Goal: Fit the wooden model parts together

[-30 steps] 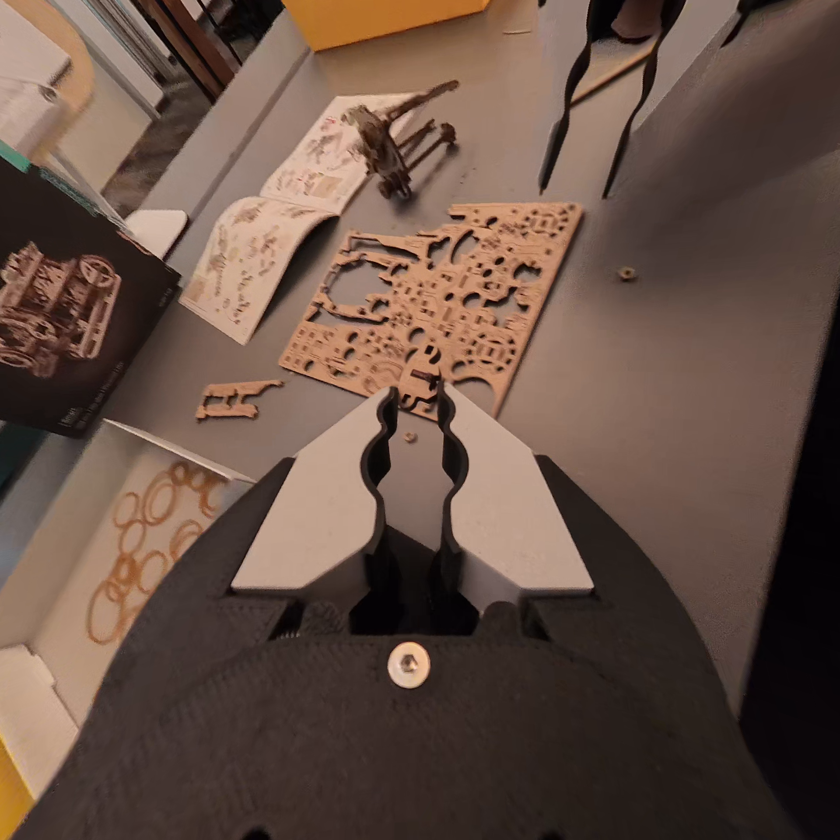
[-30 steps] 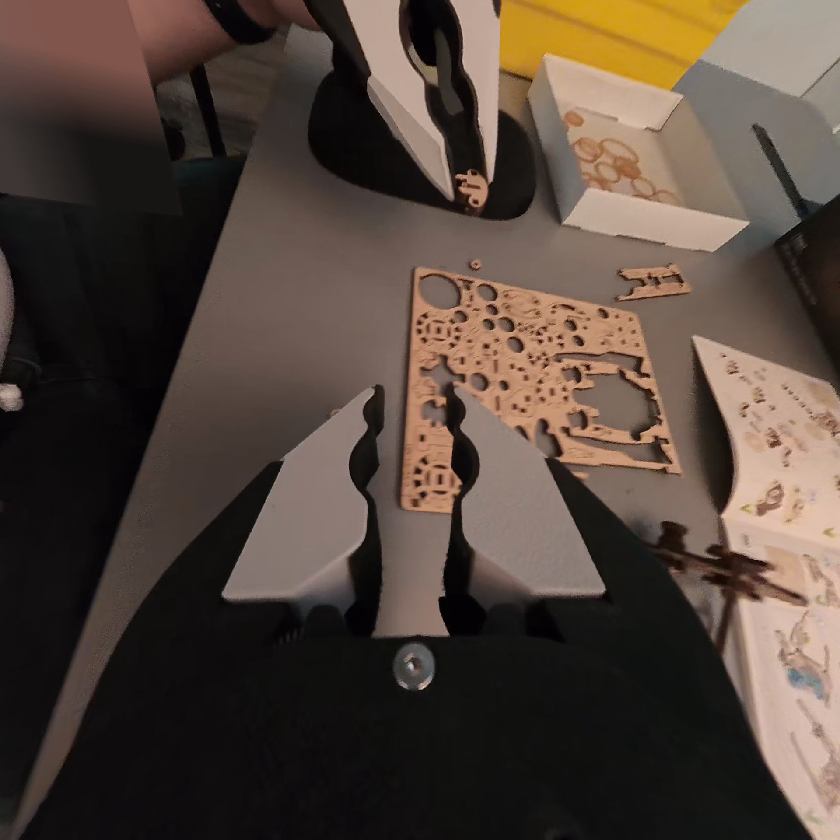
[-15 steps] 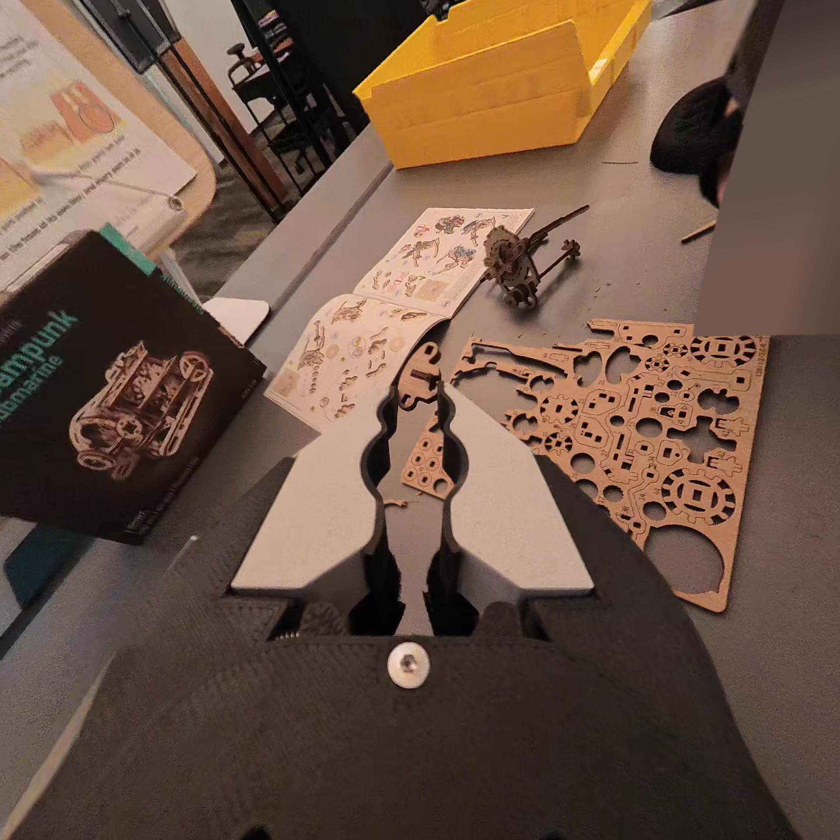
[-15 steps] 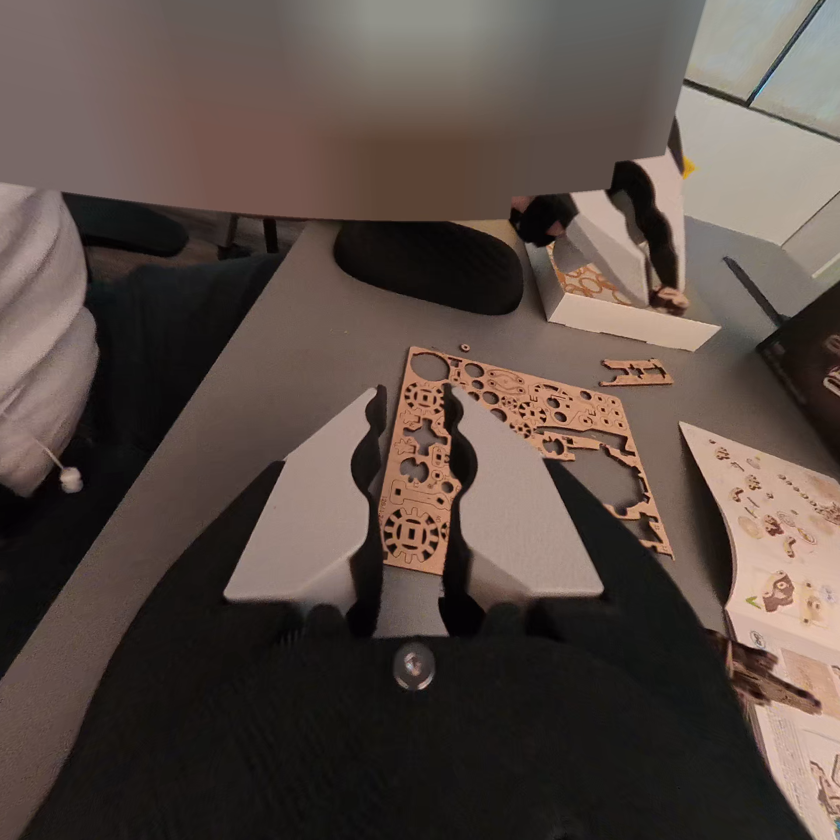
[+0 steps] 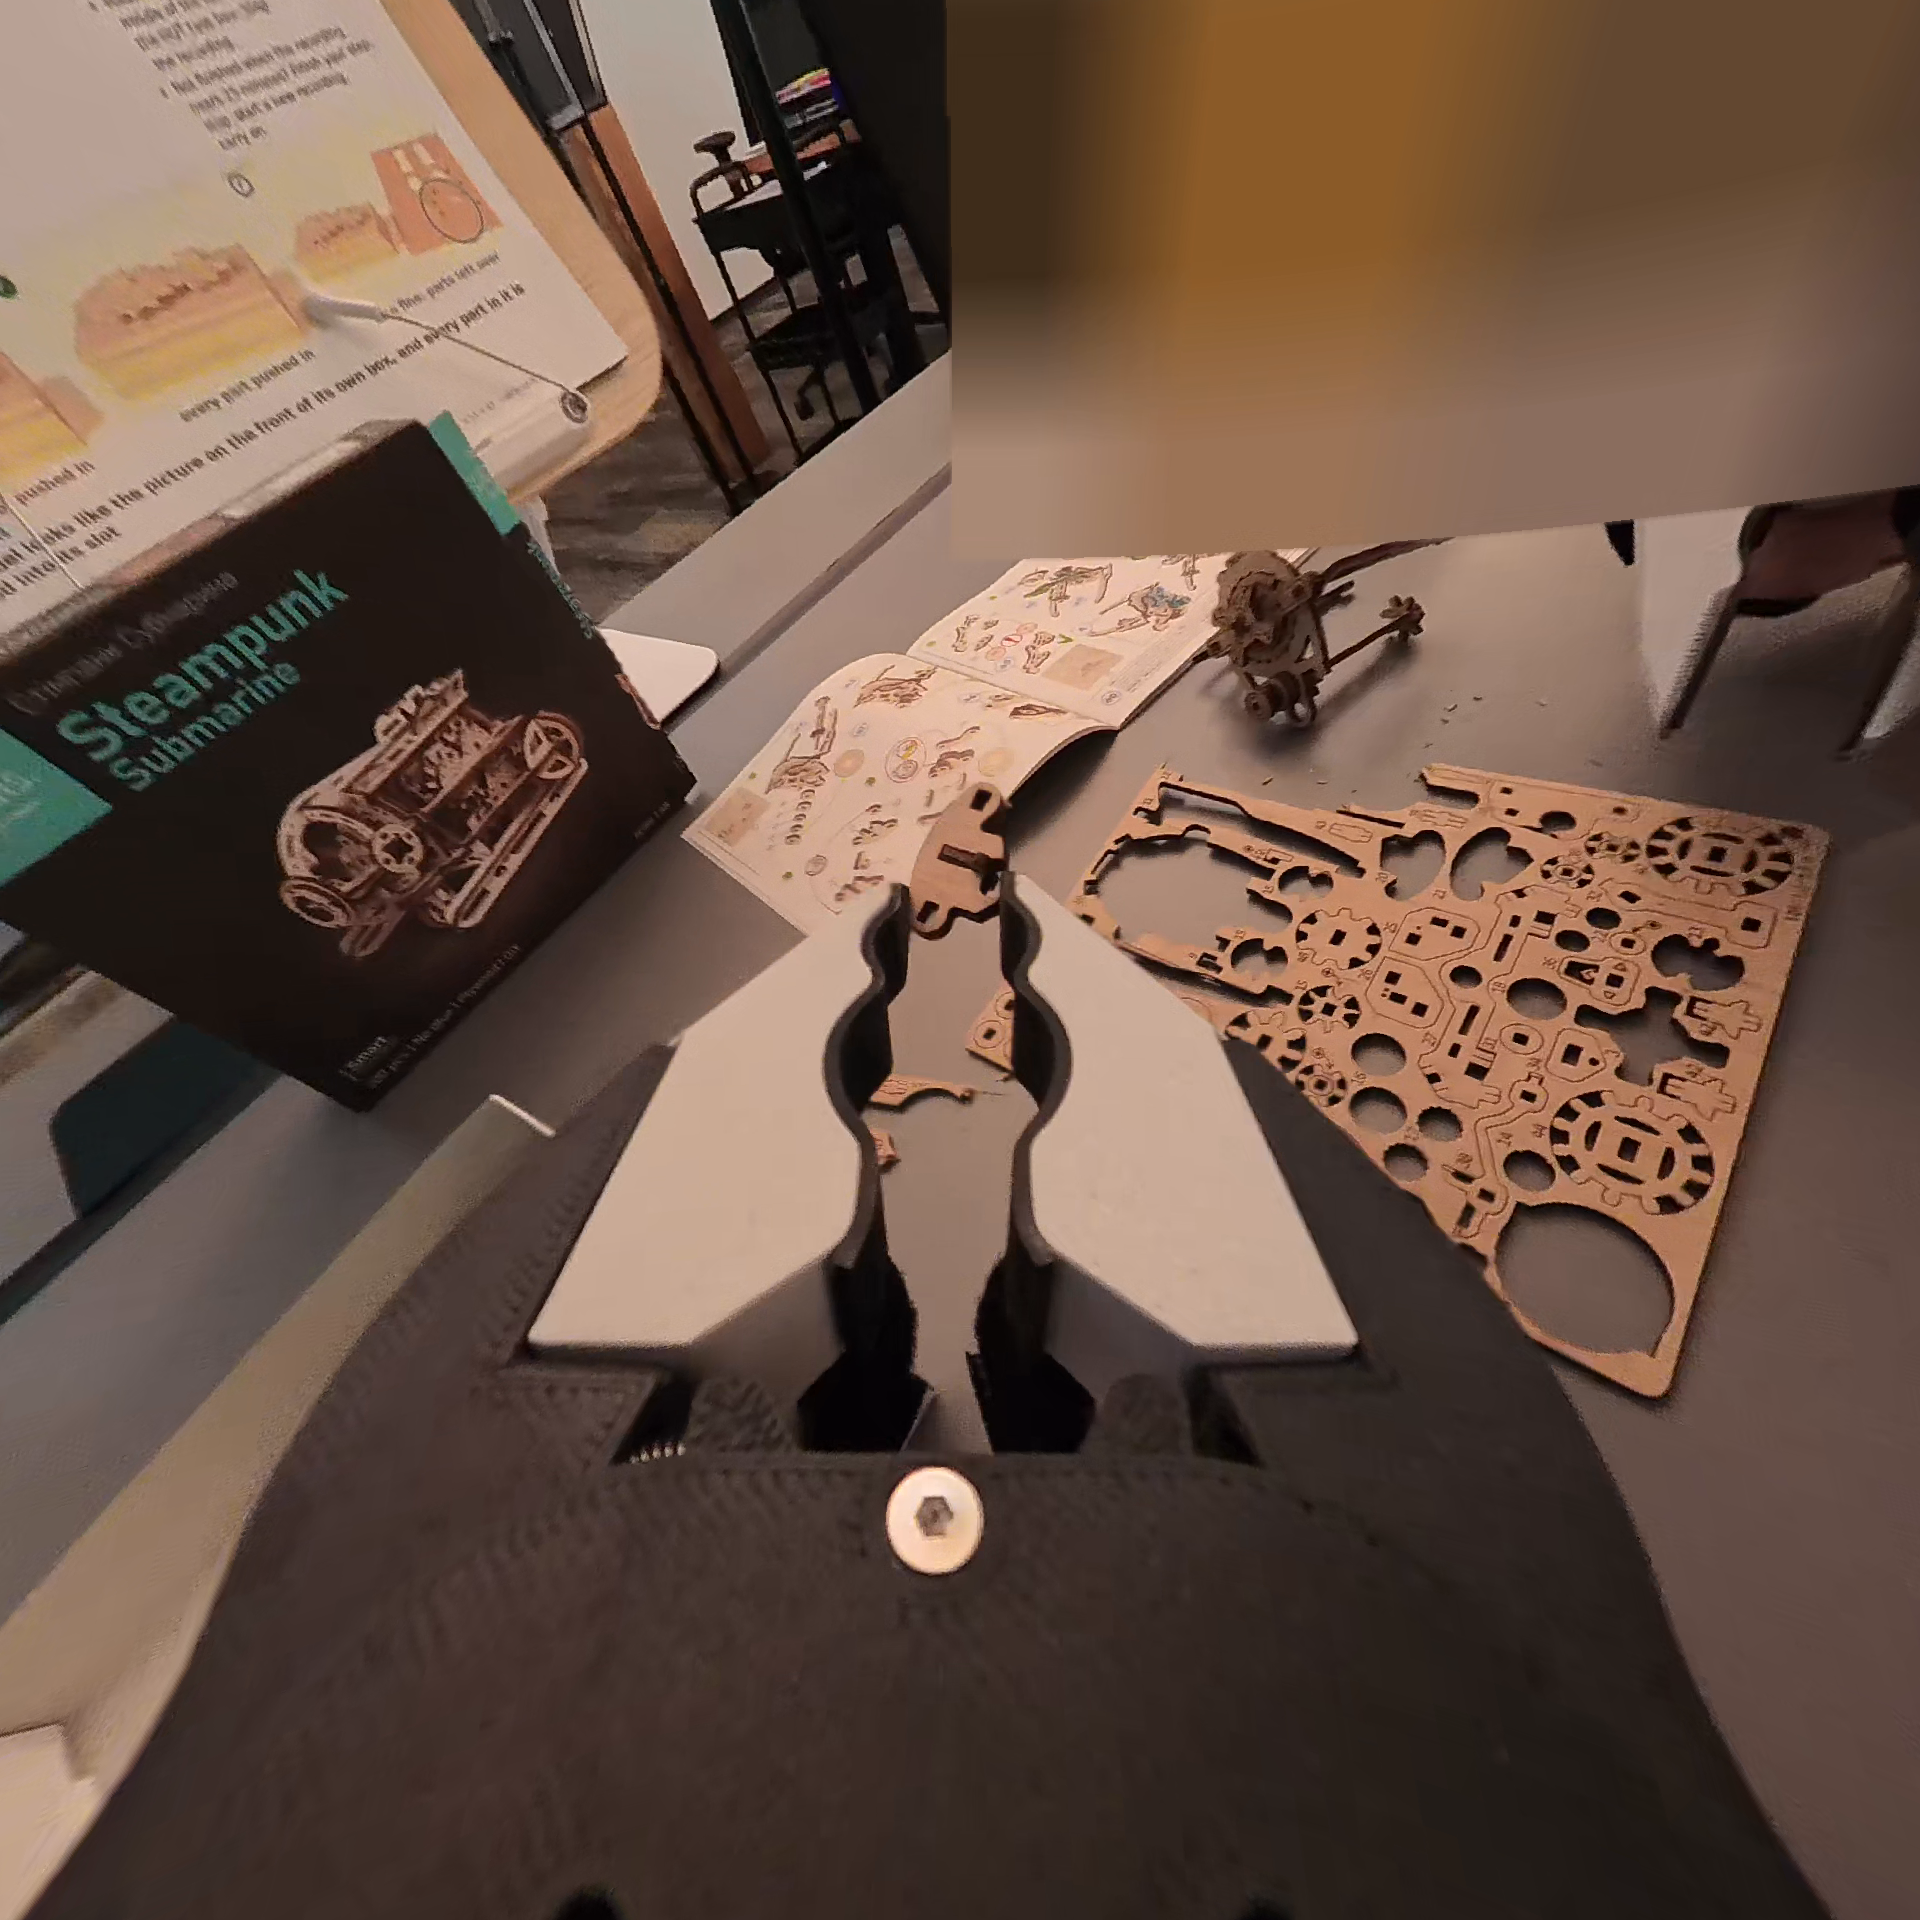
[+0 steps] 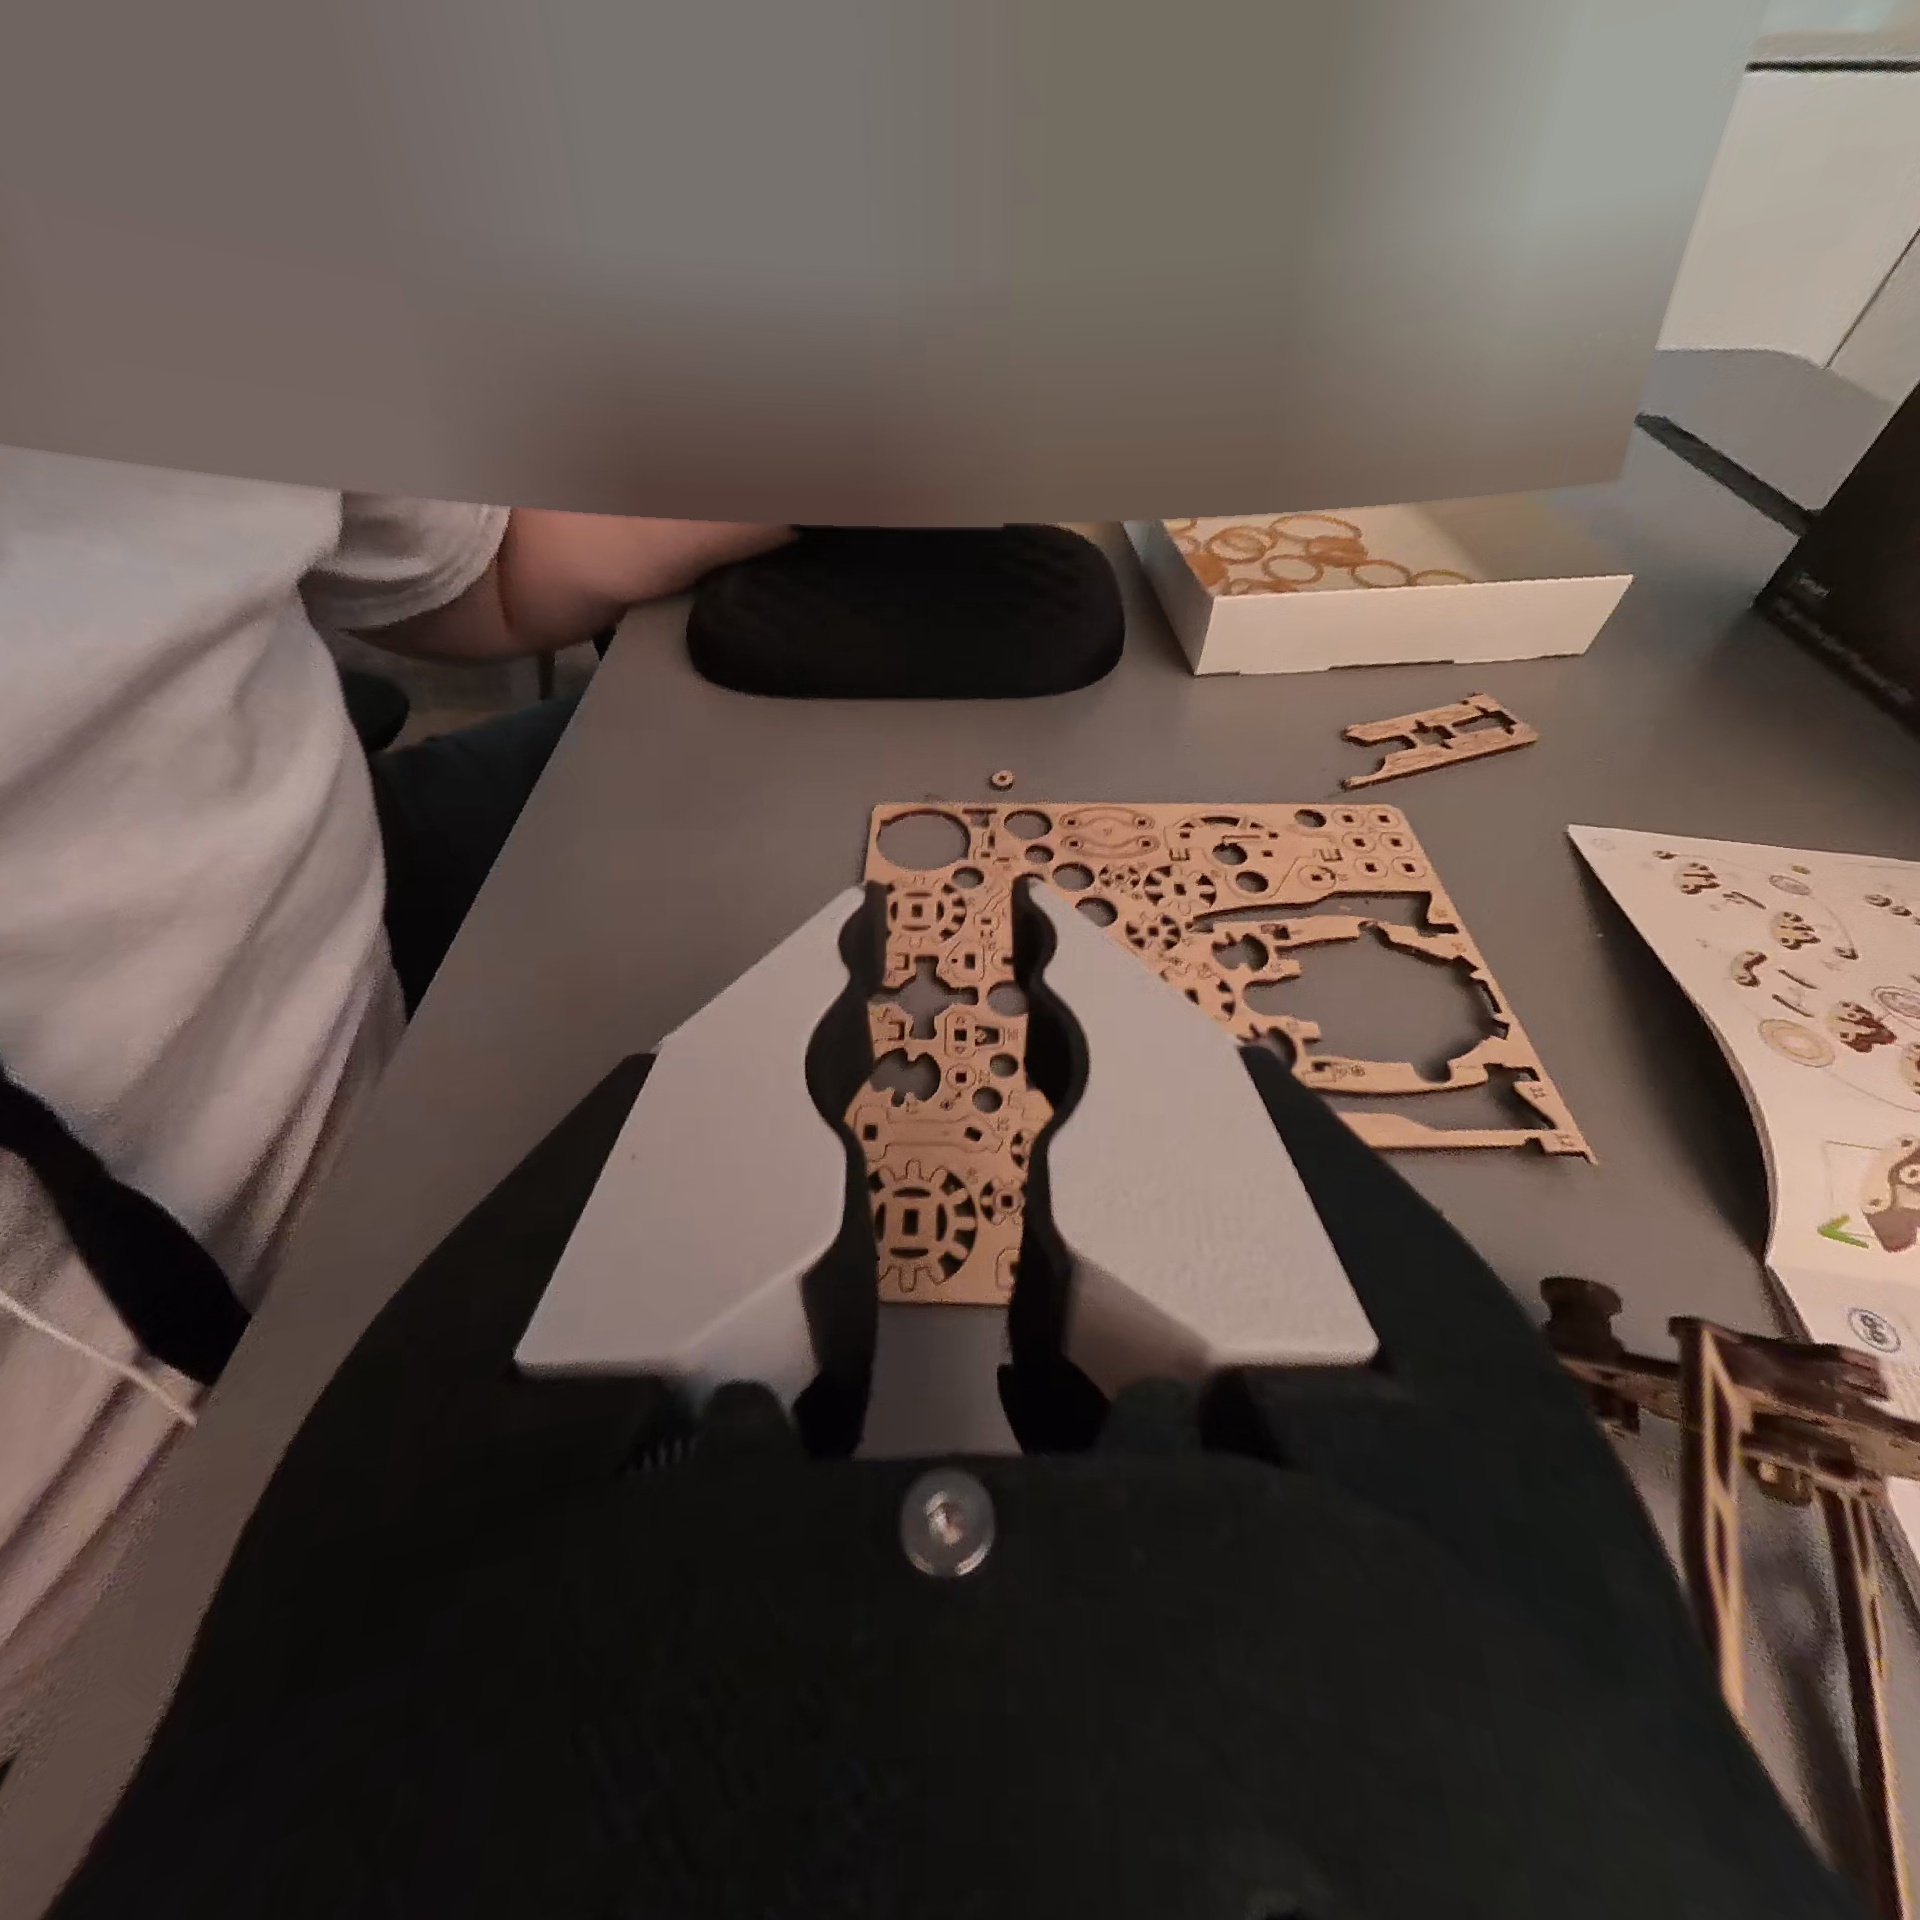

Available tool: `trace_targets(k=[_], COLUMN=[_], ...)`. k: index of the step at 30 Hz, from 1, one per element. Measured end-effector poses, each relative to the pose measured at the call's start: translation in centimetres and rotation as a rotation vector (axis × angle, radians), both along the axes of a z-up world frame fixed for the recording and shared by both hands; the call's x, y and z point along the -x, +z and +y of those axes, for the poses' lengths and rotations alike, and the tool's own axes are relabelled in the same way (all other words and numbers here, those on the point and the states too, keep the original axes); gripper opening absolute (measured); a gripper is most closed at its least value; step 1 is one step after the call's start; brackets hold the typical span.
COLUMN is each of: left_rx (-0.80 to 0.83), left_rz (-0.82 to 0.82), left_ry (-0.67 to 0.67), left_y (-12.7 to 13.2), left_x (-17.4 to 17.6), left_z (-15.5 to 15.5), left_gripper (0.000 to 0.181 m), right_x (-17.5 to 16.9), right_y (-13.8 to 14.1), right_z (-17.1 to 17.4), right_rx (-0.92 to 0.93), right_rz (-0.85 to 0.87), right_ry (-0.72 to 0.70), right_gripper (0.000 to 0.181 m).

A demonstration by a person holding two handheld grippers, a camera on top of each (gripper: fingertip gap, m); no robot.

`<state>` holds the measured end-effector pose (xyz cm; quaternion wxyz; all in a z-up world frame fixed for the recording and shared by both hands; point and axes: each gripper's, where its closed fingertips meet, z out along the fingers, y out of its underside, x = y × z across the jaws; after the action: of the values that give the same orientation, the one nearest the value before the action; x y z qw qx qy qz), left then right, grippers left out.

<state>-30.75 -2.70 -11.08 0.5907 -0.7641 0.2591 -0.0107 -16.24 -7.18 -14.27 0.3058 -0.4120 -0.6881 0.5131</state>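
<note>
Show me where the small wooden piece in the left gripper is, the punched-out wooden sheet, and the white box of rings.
small wooden piece [image 5: 958,864], left wrist view, its flat face.
punched-out wooden sheet [image 5: 1496,997], left wrist view, its middle.
white box of rings [image 6: 1392,621], right wrist view, its front wall.

My grey table [image 6: 665,831] carries a punched-out wooden parts sheet [image 6: 1340,914], an open instruction booklet [image 5: 935,748], a half-built wooden model [image 5: 1273,649], a dark kit box [image 5: 312,769], a white tray [image 6: 1392,623] and a loose wooden piece [image 6: 1444,736].
</note>
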Motion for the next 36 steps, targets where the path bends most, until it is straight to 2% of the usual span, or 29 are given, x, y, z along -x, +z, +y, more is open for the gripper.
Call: trace_targets(k=[4,10,18,21,25,27,31,34,36], left_rx=[-0.001,-0.045,0.001,0.014,0.002,0.0,0.007,0.003,0.005], left_rz=[-0.049,-0.064,0.016,0.101,0.13,0.15,0.133,0.115,0.124], left_ry=[-0.021,-0.024,-0.003,0.016,0.0,0.016,0.032,0.04,0.054], left_y=[0.0,1.1,0.2,-0.2,0.0,-0.1,-0.3,-0.2,-0.2], left_x=[0.0,0.5,0.6,0.6,-0.2,0.2,1.1,1.3,1.6], left_z=[-0.1,-0.4,-1.3,-1.7,-2.0,-1.8,-1.6,-1.5,-1.5], left_gripper=[0.016,0.016,0.016,0.016,0.016,0.016,0.016,0.016,0.016], right_x=[0.5,0.7,0.0,-0.3,-0.4,-0.1,2.0,2.9,2.2], right_y=[0.4,0.2,0.2,-0.6,-2.0,-1.4,2.1,1.8,0.8], right_z=[0.4,0.9,1.7,0.8,-1.1,-2.1,-3.0,-2.0,-1.5], right_rx=[0.031,-0.037,-0.103,-0.138,-0.154,-0.147,-0.135,-0.21,-0.178], right_rz=[0.014,0.035,0.05,0.014,-0.05,-0.033,0.031,0.013,-0.015], right_ry=[0.0,-0.027,-0.069,-0.014,0.083,0.135,0.207,0.209,0.204], right_gripper=[0.022,0.021,0.021,0.021,0.02,0.021,0.021,0.021,0.021])
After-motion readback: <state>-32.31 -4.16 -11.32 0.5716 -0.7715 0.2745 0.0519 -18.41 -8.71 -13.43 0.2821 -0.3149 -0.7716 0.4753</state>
